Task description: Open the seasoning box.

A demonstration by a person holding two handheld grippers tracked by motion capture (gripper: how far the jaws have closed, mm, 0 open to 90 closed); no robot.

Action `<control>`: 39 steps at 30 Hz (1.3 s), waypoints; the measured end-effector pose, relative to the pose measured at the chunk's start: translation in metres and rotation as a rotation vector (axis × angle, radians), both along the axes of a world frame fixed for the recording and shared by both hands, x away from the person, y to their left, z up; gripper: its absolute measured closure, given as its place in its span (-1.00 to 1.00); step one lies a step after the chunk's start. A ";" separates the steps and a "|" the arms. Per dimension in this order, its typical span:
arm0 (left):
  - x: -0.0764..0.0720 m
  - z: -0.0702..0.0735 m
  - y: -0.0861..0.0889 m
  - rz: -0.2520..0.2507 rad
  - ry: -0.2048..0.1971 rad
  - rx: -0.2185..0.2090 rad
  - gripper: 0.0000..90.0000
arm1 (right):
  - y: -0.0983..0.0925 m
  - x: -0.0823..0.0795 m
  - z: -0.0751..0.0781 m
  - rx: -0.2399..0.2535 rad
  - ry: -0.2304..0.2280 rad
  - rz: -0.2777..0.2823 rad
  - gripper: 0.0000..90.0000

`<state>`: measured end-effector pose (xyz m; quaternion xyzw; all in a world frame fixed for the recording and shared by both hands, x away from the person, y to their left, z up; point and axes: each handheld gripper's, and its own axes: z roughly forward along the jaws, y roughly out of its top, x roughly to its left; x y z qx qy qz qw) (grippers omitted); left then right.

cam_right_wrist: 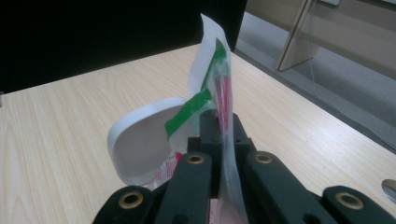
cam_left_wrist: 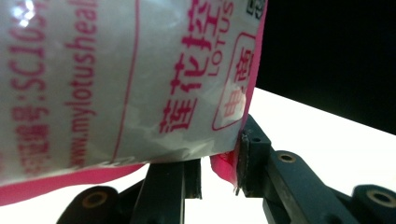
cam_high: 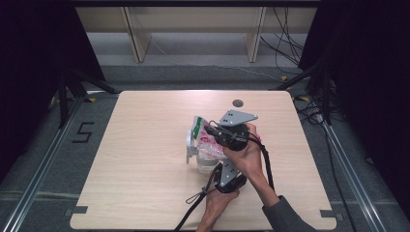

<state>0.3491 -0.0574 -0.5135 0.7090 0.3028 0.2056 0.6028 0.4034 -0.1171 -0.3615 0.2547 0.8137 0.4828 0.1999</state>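
Pink-and-white printed plastic packet point(cam_high: 205, 141) with a green strip sits near the middle of the pale wooden table point(cam_high: 145, 159), held up between my tools. My right gripper point(cam_right_wrist: 219, 119) pinches its thin top edge tight; my left gripper point(cam_left_wrist: 219, 175) clamps its pink bottom corner.

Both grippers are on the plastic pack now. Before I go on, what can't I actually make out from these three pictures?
- High view: the plastic pack is partly covered by the right gripper and the hand; its print is too small to read.
- Left gripper view: the left gripper sits so close that the pack runs off the frame; its contents are unseen.
- Right gripper view: the jaws hide the pack's lower part; the white band beside it cannot be identified.
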 end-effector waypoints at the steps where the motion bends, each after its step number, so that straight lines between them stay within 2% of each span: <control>1: 0.000 0.000 0.000 0.001 -0.001 0.000 0.64 | 0.000 0.000 0.000 -0.005 0.002 0.003 1.00; 2: 0.000 0.000 0.000 0.000 -0.001 0.000 0.64 | 0.000 0.001 0.000 -0.011 -0.016 0.002 1.00; 5: 0.000 0.000 0.000 -0.006 -0.002 0.001 0.64 | 0.000 0.000 0.001 -0.009 -0.023 -0.002 1.00; 9: 0.000 0.000 0.000 0.000 0.002 -0.001 0.64 | 0.001 0.001 -0.001 -0.022 0.000 0.012 1.00; 12: 0.000 0.000 -0.001 0.002 -0.003 -0.002 0.64 | -0.001 0.000 0.002 -0.001 0.005 0.008 1.00; 14: 0.000 -0.001 -0.001 -0.002 0.003 0.002 0.64 | 0.000 0.000 0.000 -0.011 0.004 0.000 1.00; 15: 0.000 -0.001 -0.001 -0.001 0.003 0.003 0.64 | 0.001 0.002 -0.002 -0.019 -0.014 0.002 1.00; 19: 0.000 0.001 0.000 0.003 -0.005 0.000 0.64 | -0.001 0.000 0.002 -0.002 0.009 0.005 1.00; 20: 0.000 0.001 0.000 -0.001 -0.006 0.000 0.64 | -0.001 0.000 0.002 0.001 -0.018 -0.003 1.00; 23: 0.000 0.000 -0.001 0.002 0.001 0.003 0.64 | 0.000 0.001 0.000 -0.016 0.002 -0.004 1.00; 24: 0.000 0.000 0.000 0.001 -0.002 0.002 0.64 | 0.000 0.000 0.000 -0.001 -0.002 -0.014 1.00; 25: 0.000 0.000 0.000 0.002 -0.006 -0.001 0.64 | -0.001 0.000 0.002 -0.008 0.000 0.012 1.00; 26: 0.000 0.001 0.000 0.001 -0.004 -0.002 0.65 | -0.002 0.001 0.003 -0.009 -0.019 0.012 1.00; 28: -0.001 0.000 -0.001 0.000 -0.002 -0.003 0.64 | 0.000 0.001 0.001 -0.009 -0.016 0.006 1.00; 29: -0.001 0.000 -0.001 0.001 -0.003 -0.003 0.64 | 0.001 0.000 0.000 0.001 0.000 -0.011 1.00; 30: 0.000 0.000 -0.001 0.001 -0.005 -0.005 0.64 | 0.001 -0.001 0.001 -0.009 0.016 -0.006 1.00; 31: -0.001 0.000 -0.001 0.003 -0.006 -0.004 0.64 | 0.000 0.000 0.001 -0.003 -0.013 -0.010 1.00; 32: -0.001 0.000 -0.001 0.003 -0.006 -0.004 0.65 | -0.001 0.000 0.002 -0.008 -0.015 0.012 1.00; 35: -0.001 0.001 -0.001 -0.003 -0.006 -0.001 0.64 | -0.001 0.000 0.002 -0.003 -0.002 0.013 1.00; 36: -0.001 0.000 -0.001 -0.001 -0.004 0.000 0.64 | 0.001 0.000 0.000 -0.001 -0.010 -0.010 1.00; 38: -0.001 0.001 -0.001 -0.001 -0.007 -0.002 0.64 | -0.001 0.000 0.002 -0.010 0.002 0.012 1.00; 39: 0.000 0.001 0.000 -0.007 -0.009 -0.001 0.64 | -0.001 0.000 0.002 -0.004 -0.023 0.007 1.00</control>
